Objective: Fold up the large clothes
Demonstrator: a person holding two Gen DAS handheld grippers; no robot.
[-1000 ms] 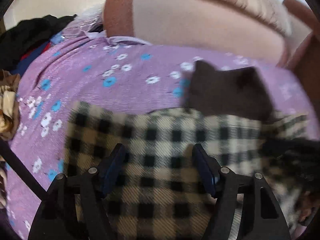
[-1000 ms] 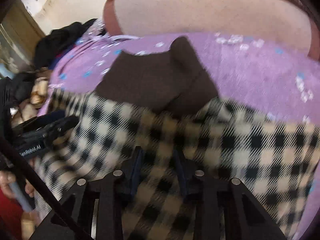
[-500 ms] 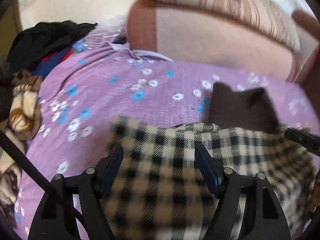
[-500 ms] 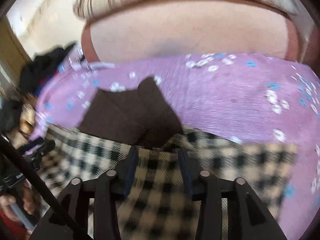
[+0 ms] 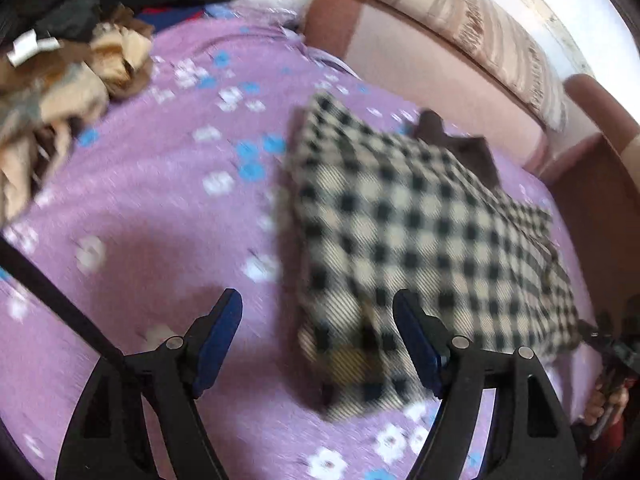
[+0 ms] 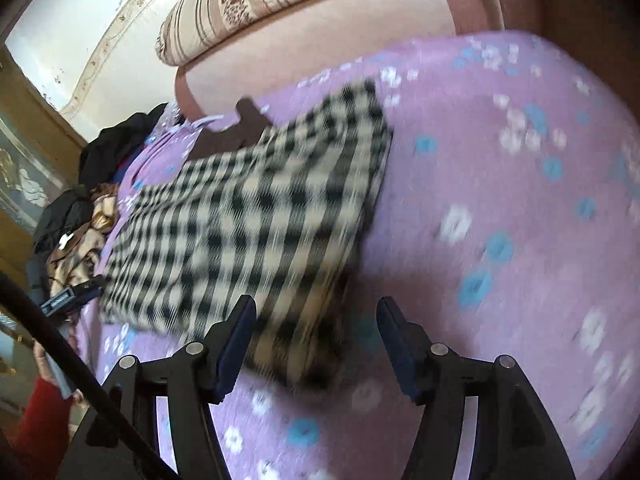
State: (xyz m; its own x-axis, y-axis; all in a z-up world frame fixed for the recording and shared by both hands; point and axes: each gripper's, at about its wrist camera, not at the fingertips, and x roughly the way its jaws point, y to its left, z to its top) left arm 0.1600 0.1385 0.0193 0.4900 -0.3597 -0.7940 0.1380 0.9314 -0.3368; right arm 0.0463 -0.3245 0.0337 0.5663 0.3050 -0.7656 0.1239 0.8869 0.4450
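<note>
In the left wrist view, we see the checked garment (image 5: 420, 240) lying as a folded rectangle on the purple flowered bedspread (image 5: 160, 208), with a dark brown piece (image 5: 452, 140) poking out at its far edge near the sofa back (image 5: 420, 60). Our left gripper (image 5: 318, 340) has its jaws spread and opening wider; the near corner of the checked cloth lies in the line between them, but the pads do not press on it, so nothing is pinched. A heap of other clothes (image 5: 60, 80) sits well apart at the far left. In the right wrist view, the right gripper (image 6: 314, 340) is likewise spread and opening, with the garment's near corner just beside its left finger and nothing gripped. The checked cloth (image 6: 248, 220) stretches away toward the left gripper's black tip (image 6: 68, 298) at its other end. We judge the step in hand to be letting go after a fold. To do it well, we should pull both tools clear without snagging the corners, then check that the edges sit square and the brown piece gets tucked before the next fold.
</note>
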